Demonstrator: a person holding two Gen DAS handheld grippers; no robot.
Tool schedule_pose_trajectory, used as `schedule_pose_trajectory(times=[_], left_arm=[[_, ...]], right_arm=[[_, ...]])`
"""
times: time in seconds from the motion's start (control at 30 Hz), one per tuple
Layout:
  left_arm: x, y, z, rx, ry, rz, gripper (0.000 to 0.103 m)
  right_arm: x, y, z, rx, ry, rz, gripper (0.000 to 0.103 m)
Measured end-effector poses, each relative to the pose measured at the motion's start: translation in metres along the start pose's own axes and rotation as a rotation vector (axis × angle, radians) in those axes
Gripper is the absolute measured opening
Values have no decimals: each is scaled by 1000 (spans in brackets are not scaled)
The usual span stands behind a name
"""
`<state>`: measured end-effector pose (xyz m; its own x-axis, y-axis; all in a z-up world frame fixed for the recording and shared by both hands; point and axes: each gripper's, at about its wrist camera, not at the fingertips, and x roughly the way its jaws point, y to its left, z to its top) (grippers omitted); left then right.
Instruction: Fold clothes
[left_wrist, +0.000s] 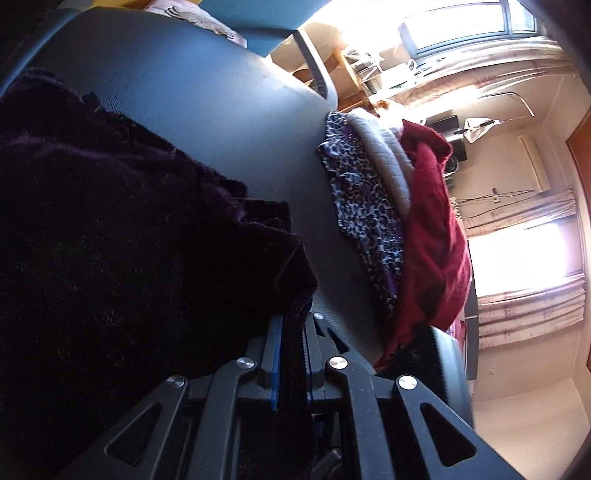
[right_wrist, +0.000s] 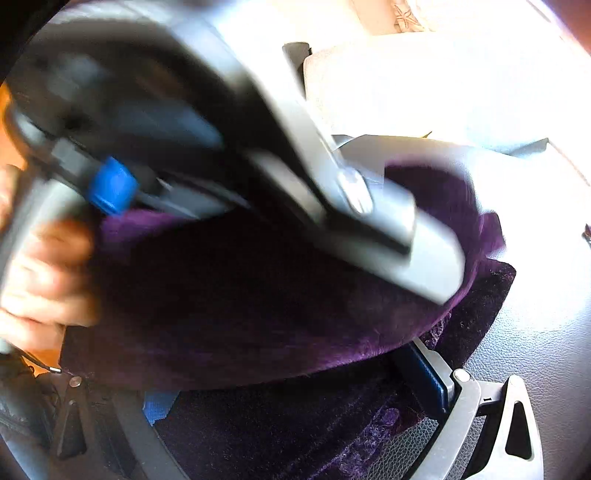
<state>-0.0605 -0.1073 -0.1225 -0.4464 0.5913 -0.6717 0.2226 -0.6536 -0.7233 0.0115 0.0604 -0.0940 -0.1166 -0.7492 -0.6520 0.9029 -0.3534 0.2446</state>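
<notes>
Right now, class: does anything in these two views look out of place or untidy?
Yes. The pile of clothes, a leopard-print piece, a grey one and a red one, lies crumpled and unfolded at the dark surface's edge. The left gripper pinches the purple velvet garment.

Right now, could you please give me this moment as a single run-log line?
step: folding | left gripper: shut on dark purple velvet garment | right gripper: garment draped over, state unclear | nearby: clothes pile

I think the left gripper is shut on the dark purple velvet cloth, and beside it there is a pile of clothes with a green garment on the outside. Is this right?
Not quite. The left gripper is indeed shut on the dark purple velvet cloth, but the outer garment of the pile is red, not green, lying next to a leopard-print piece. The left wrist view shows this.
</notes>
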Motion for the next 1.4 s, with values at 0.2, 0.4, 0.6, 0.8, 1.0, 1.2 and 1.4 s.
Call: schedule_pose_trajectory(times=[0.2, 0.4, 0.6, 0.8, 1.0, 1.2, 1.4], left_arm=[[-3, -6, -2, -41, 42, 22, 15], [-29, -48, -9, 25, 58, -104, 20], [-118, -24, -19, 40, -146, -134, 22], [-197, 59, -62, 1, -402, 191, 22], [-171, 54, -111, 199, -392, 239, 22], [-87, 25, -135, 436, -162, 240, 22], [-66, 21, -144, 477, -126, 236, 22]], right_arm=[[-36, 6, -17, -58, 45, -27, 103], [-84, 1, -55, 37, 68, -16, 103], [-110, 10, -64, 31, 114, -9, 103], [-117, 29, -21, -28, 41, 133, 103], [-53, 66, 20, -4, 177, 348, 103], [-6, 58, -19, 122, 357, 333, 103], [-33, 34, -38, 269, 240, 342, 103]])
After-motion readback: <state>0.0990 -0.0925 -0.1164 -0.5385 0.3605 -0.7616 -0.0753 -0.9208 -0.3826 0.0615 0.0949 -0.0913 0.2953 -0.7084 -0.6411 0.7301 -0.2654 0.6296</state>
